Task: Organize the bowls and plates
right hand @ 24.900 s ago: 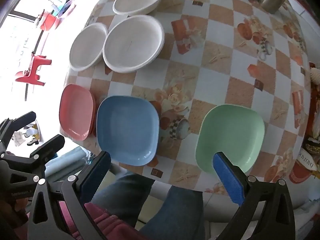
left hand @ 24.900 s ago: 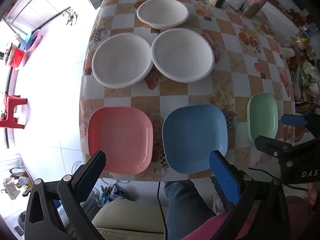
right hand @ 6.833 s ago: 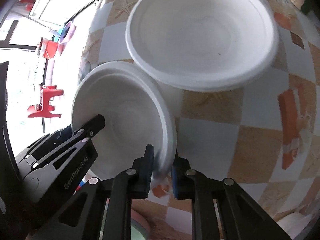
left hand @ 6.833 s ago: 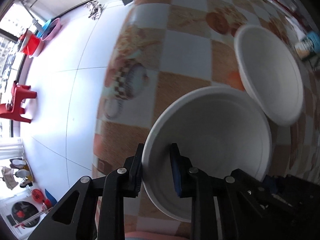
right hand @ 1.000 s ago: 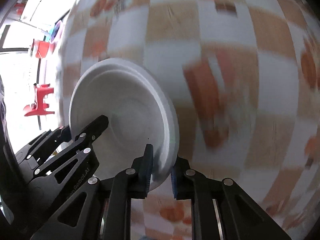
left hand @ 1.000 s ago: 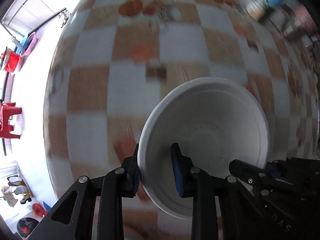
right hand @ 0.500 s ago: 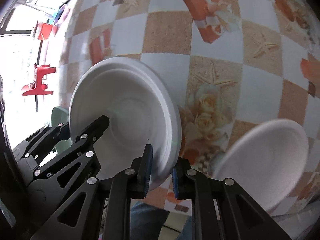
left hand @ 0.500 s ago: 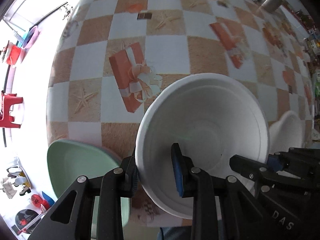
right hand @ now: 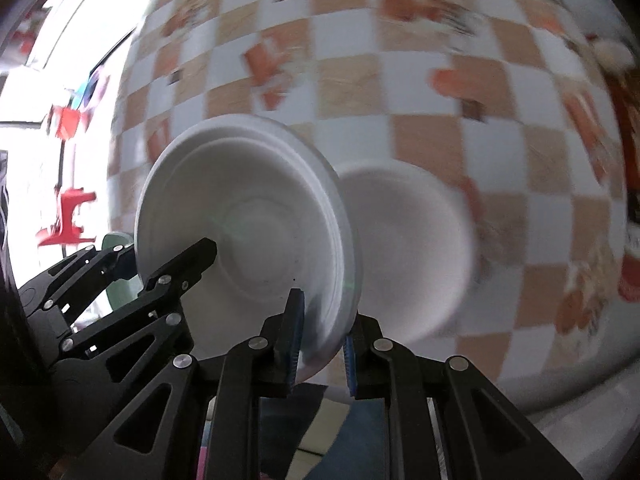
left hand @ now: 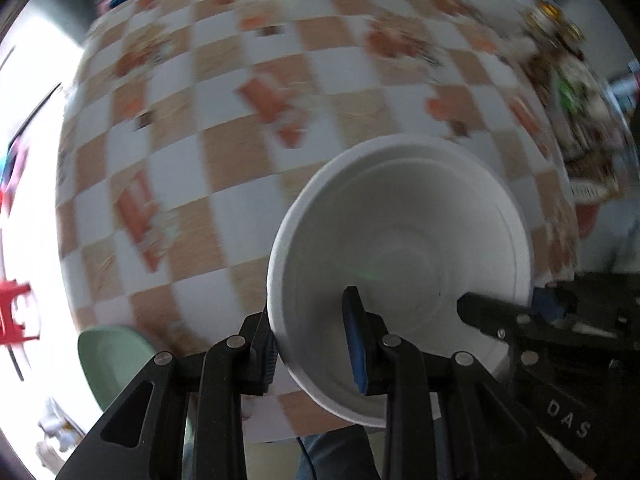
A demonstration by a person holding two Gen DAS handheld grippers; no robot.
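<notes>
A white bowl (left hand: 404,248) is held in the air above the checkered table (left hand: 248,128), gripped on both sides. My left gripper (left hand: 310,344) is shut on its left rim. My right gripper (right hand: 320,336) is shut on its right rim; the bowl also shows in the right wrist view (right hand: 244,224). A second white bowl (right hand: 408,248) rests on the table just right of and behind the held one. A green plate (left hand: 112,356) lies at the table's near left edge. Both views are motion-blurred.
Bottles and jars (left hand: 560,32) crowd the table's far right side. A red stool (right hand: 68,216) stands on the floor to the left. The person's legs (left hand: 336,456) are below the near table edge.
Both grippers have carried the held bowl to the right, toward the second white bowl; the green plate has slid farther left in view. The grips have not changed.
</notes>
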